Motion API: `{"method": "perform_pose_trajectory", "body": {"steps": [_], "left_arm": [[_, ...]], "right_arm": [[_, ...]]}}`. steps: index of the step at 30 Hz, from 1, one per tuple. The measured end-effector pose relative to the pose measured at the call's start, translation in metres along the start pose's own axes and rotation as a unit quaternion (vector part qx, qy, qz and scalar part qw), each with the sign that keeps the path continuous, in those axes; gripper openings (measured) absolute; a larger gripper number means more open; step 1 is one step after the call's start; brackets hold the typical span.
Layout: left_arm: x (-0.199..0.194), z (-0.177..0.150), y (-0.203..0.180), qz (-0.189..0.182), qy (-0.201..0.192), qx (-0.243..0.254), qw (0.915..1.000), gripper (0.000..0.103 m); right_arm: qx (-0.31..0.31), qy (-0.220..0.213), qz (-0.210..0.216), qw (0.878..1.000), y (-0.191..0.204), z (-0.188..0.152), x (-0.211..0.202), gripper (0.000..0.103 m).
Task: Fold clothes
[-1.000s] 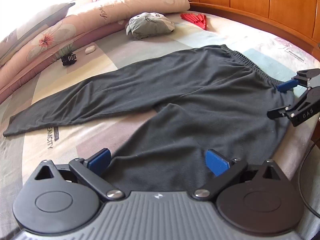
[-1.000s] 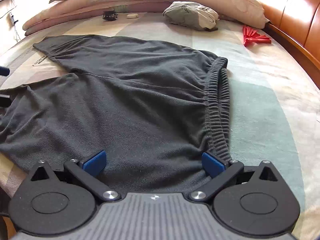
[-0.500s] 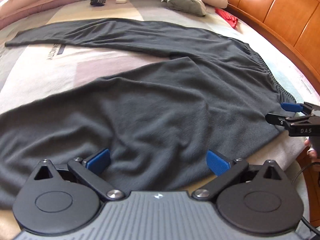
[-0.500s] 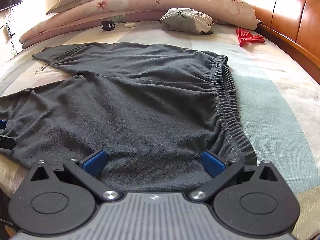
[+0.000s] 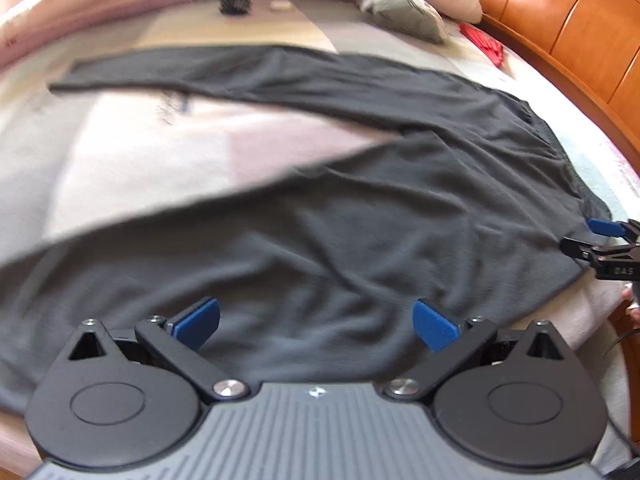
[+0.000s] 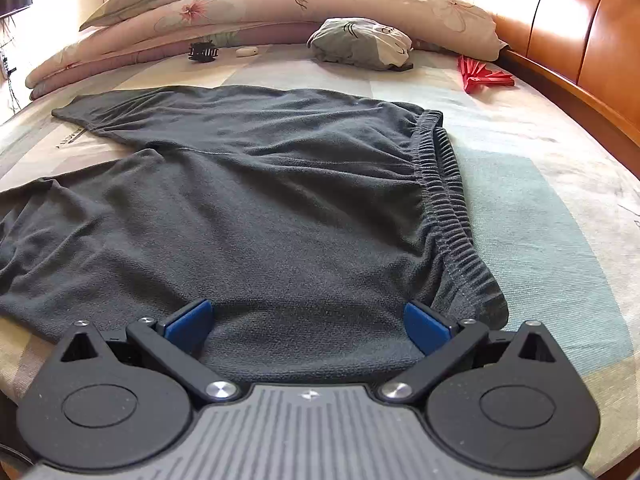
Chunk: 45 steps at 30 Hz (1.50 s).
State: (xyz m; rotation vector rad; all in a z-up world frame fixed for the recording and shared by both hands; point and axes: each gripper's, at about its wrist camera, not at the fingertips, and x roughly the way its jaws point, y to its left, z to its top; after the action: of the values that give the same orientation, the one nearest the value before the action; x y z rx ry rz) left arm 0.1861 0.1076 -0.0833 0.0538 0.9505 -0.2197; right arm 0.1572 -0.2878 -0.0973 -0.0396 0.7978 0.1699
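Left wrist view: my left gripper (image 5: 316,326) spread wide, nothing held, low over near leg of dark trousers (image 5: 320,220) laid flat on bed (image 5: 140,152). Right gripper (image 6: 308,326) likewise released, at waistband (image 6: 448,184) end of trousers. Folded grey garment (image 6: 360,44) lies beyond trousers, near pillows (image 6: 248,4).

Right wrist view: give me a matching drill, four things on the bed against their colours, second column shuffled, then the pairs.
Things:
1. trousers
2. folding fan
3. hair clip
4. bundled cloth

Colours:
A. red
B. grey-green with white
C. dark grey
D. black

Pairs: 1-C, 2-A, 3-D, 4-B
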Motion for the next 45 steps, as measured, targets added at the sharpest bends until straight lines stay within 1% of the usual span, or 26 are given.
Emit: {"method": "perform_pose_trajectory", "body": {"steps": [4, 6, 8, 9, 11, 12, 13, 15, 16, 18, 20, 21, 22, 23, 25, 26, 28, 29, 31, 33, 35, 38, 41, 43, 45], "left_arm": [[-0.031, 0.008, 0.058, 0.070, -0.030, 0.018, 0.9969, 0.102], [-0.037, 0.002, 0.088, 0.096, -0.033, 0.019, 0.9946, 0.102], [-0.033, -0.011, 0.116, 0.112, -0.025, 0.008, 0.9934, 0.102], [-0.028, -0.020, 0.129, 0.118, -0.016, -0.007, 0.9928, 0.102], [-0.017, -0.039, 0.156, 0.131, 0.002, -0.037, 0.9907, 0.102], [-0.014, -0.048, 0.166, 0.130, 0.004, -0.055, 0.9900, 0.102], [-0.012, -0.058, 0.173, 0.122, 0.001, -0.076, 0.9896, 0.103], [-0.021, -0.078, 0.185, 0.100, -0.026, -0.114, 0.9881, 0.102], [-0.026, -0.086, 0.187, 0.096, -0.033, -0.118, 0.9878, 0.102], [-0.031, -0.096, 0.187, 0.100, -0.031, -0.104, 0.9891, 0.102], [-0.035, -0.099, 0.191, 0.102, -0.026, -0.101, 0.9894, 0.102], [-0.038, -0.098, 0.192, 0.109, -0.025, -0.099, 0.9888, 0.102], [-0.041, -0.095, 0.192, 0.118, -0.028, -0.098, 0.9878, 0.102], [-0.042, -0.093, 0.193, 0.118, -0.035, -0.098, 0.9876, 0.102], [-0.045, -0.087, 0.196, 0.105, -0.058, -0.098, 0.9879, 0.102], [-0.043, -0.085, 0.198, 0.100, -0.062, -0.099, 0.9881, 0.102], [-0.029, -0.082, 0.198, 0.112, -0.042, -0.099, 0.9879, 0.102], [-0.023, -0.083, 0.200, 0.117, -0.033, -0.103, 0.9873, 0.103], [-0.025, -0.089, 0.205, 0.111, -0.041, -0.122, 0.9854, 0.103], [-0.028, -0.092, 0.209, 0.115, -0.037, -0.126, 0.9846, 0.103], [-0.031, -0.097, 0.214, 0.116, -0.035, -0.130, 0.9841, 0.103], [-0.036, -0.104, 0.219, 0.121, -0.035, -0.128, 0.9838, 0.103], [-0.039, -0.103, 0.219, 0.127, -0.030, -0.126, 0.9834, 0.103], [-0.041, -0.097, 0.212, 0.138, -0.027, -0.116, 0.9833, 0.102], [-0.043, -0.091, 0.202, 0.145, -0.035, -0.099, 0.9838, 0.102]], "right_arm": [[0.000, 0.007, -0.005, 1.000, 0.002, 0.003, 0.000, 0.103], [0.002, 0.012, -0.012, 1.000, 0.004, 0.005, 0.000, 0.103], [0.003, 0.019, -0.022, 1.000, 0.008, 0.009, -0.001, 0.103], [0.004, 0.021, -0.026, 0.999, 0.011, 0.011, -0.004, 0.103], [0.004, 0.006, -0.016, 1.000, 0.020, 0.016, -0.014, 0.103], [-0.004, 0.000, -0.015, 1.000, 0.028, 0.020, -0.017, 0.103], [-0.011, -0.006, -0.013, 1.000, 0.036, 0.023, -0.020, 0.103], [-0.027, -0.018, -0.011, 0.999, 0.052, 0.031, -0.026, 0.103], [-0.034, -0.019, -0.006, 0.999, 0.062, 0.034, -0.026, 0.103], [-0.050, -0.014, 0.011, 0.999, 0.084, 0.036, -0.024, 0.103], [-0.066, -0.009, 0.029, 0.997, 0.107, 0.039, -0.021, 0.103], [-0.083, -0.009, 0.045, 0.995, 0.123, 0.037, -0.021, 0.103], [-0.100, -0.009, 0.062, 0.993, 0.140, 0.036, -0.021, 0.103], [-0.117, -0.009, 0.079, 0.990, 0.156, 0.034, -0.021, 0.103], [-0.151, -0.009, 0.113, 0.982, 0.189, 0.031, -0.021, 0.103], [-0.168, -0.009, 0.129, 0.977, 0.205, 0.030, -0.021, 0.103], [-0.196, -0.012, 0.154, 0.968, 0.231, 0.031, -0.019, 0.103], [-0.203, -0.014, 0.156, 0.967, 0.242, 0.034, -0.016, 0.103], [-0.211, -0.016, 0.162, 0.964, 0.260, 0.040, -0.009, 0.103], [-0.214, -0.018, 0.170, 0.962, 0.276, 0.046, -0.002, 0.103], [-0.231, 0.001, 0.169, 0.958, 0.291, 0.044, 0.012, 0.103], [-0.255, 0.007, 0.155, 0.955, 0.292, 0.031, 0.021, 0.103], [-0.225, 0.029, 0.144, 0.963, 0.262, 0.028, 0.015, 0.103], [-0.209, 0.041, 0.138, 0.967, 0.240, 0.026, 0.006, 0.103], [-0.206, 0.036, 0.126, 0.970, 0.225, 0.022, -0.005, 0.103]]}}
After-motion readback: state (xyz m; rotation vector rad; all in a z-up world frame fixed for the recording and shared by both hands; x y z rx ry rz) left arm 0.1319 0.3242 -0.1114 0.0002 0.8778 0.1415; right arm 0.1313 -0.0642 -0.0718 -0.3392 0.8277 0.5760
